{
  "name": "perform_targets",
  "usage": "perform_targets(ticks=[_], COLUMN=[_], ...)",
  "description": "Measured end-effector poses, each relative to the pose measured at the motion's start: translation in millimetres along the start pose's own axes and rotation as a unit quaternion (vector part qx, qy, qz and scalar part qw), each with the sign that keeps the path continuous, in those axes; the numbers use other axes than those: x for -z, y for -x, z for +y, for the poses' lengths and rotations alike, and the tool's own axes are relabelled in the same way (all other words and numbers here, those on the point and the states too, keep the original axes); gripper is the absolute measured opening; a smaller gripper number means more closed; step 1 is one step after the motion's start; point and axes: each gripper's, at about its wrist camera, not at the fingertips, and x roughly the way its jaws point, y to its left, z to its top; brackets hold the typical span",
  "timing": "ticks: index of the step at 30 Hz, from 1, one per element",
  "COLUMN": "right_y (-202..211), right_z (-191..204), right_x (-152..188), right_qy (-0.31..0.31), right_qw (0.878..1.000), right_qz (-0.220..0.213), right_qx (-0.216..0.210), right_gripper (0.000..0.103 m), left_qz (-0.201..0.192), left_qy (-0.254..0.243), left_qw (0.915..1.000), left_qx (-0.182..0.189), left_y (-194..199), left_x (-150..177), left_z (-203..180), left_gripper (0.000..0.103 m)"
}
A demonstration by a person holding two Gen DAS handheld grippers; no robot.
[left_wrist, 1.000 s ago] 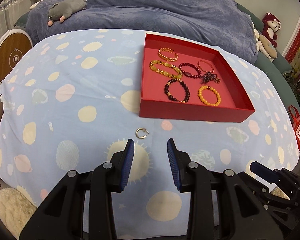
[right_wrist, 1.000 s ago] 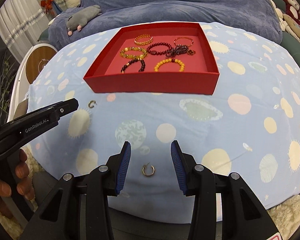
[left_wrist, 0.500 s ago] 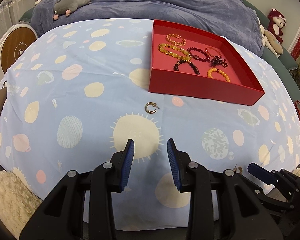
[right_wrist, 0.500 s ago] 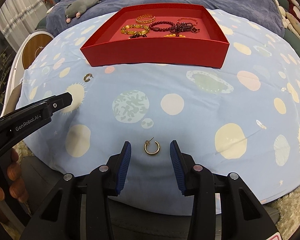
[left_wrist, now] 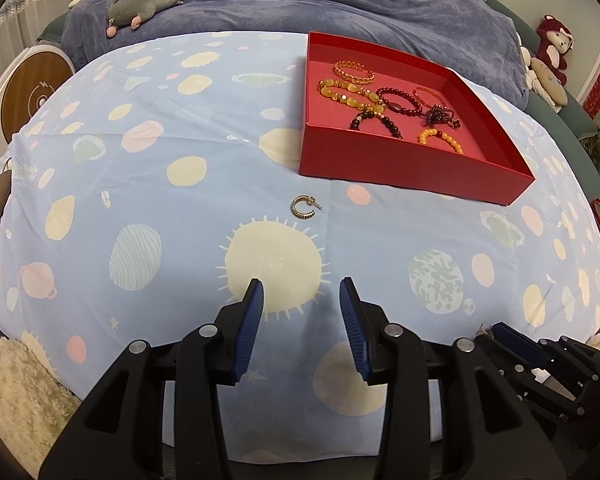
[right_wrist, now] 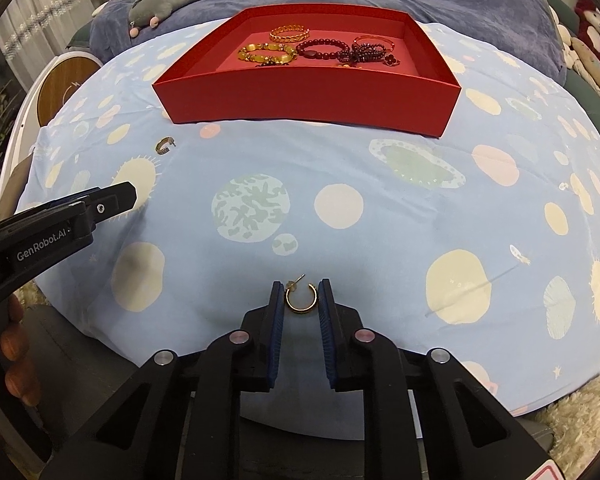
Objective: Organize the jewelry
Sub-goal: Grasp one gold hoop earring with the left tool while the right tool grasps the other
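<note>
Jewelry sits in two places here: most of it in the red tray [right_wrist: 308,92], the rest loose on the blue planet-print cloth [left_wrist: 172,216] that covers the rounded surface. Behind the cloth lies a dark blue blanket [left_wrist: 340,4] with a grey plush toy [left_wrist: 148,2] on it. The tray stands on the far part of the cloth and holds beaded bracelets: a yellow amber one [left_wrist: 350,94], a gold chain one [left_wrist: 354,72], a dark red one [left_wrist: 400,100], a dark brown one [left_wrist: 374,120] and an orange one [left_wrist: 440,140], all close together on the pink floor. The left gripper [left_wrist: 301,304] hovers over a pale sun print with its blue pads moderately apart and nothing between them; its jaws have just been opening a little. The right gripper [right_wrist: 301,300] is low at the near edge of the cloth, and its jaws have just been closing to a narrow gap around a gold hoop earring [right_wrist: 301,300]; the pads stand right at the hoop's sides, though whether they press it I cannot tell. A second hoop earring [left_wrist: 305,208] lies flat on the cloth ahead of the left gripper, just short of the tray's near wall and apart from it.
</note>
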Motion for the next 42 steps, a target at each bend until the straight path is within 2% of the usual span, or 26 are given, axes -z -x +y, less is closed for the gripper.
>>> perform_targets(ticks=[4, 8, 19, 29, 42], right_y=[0.4, 1.6, 3.4, 1.0, 4.3], right_z=[1.1, 0.4, -2.5, -5.9, -8.2], right_x=[0.7, 0.7, -2.2, -2.0, -3.0], right_qy=[0.002, -0.003, -0.020, -0.032, -0.037], right_qw=[1.000, 1.000, 1.000, 0.999, 0.999], right_qz=[-0.002, -0.002, -0.001, 0.004, -0.001], right_qx=[0.003, -0.004, -0.022, -0.028, -0.031], right_gripper=[0.016, 0.016, 0.016, 0.016, 0.016], left_qz=[0.002, -0.004, -0.019, -0.019, -0.017], left_qy=[0.000, 0.002, 0.008, 0.004, 0.023], left_qw=[1.0000, 0.9999, 0.9998, 0.9998, 0.9994], left_qx=[-0.002, -0.009, -0.005, -0.009, 0.016], left_y=[-2.6, -6.4, -35.8, -44.1, -33.4], left_x=[-0.4, -8.5, -40.7, -38.1, -35.5], left_z=[0.3, 1.0, 1.6, -5.6, 5.1], left_gripper=[0.038, 0.047, 0.047, 0.016, 0.015])
